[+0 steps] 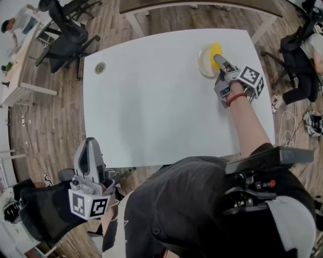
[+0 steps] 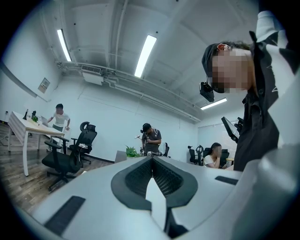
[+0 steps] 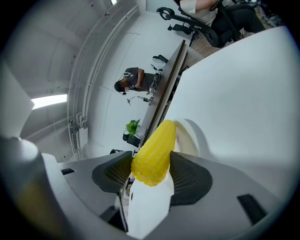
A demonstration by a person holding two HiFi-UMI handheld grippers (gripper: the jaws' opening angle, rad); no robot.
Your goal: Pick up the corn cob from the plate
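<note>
The yellow corn cob [image 3: 153, 152] sits lengthwise between my right gripper's [image 3: 151, 169] two pads, which press on its sides. From the head view that gripper [image 1: 220, 61] reaches over the cream plate [image 1: 204, 62] at the white table's far right, with the corn cob [image 1: 216, 49] sticking out past the jaws. In the right gripper view the plate [image 3: 188, 138] shows just behind the cob, tilted with the rolled camera. My left gripper [image 1: 90, 157] hangs off the table's near left edge, level. Its jaws [image 2: 151, 165] are shut with nothing between them.
The white table [image 1: 151, 101] has a round cable grommet [image 1: 100, 67] at its far left. Black office chairs [image 1: 65, 38] stand to the left and another [image 1: 298, 60] to the right. A second desk [image 1: 202, 6] lies beyond. People sit and stand in the room.
</note>
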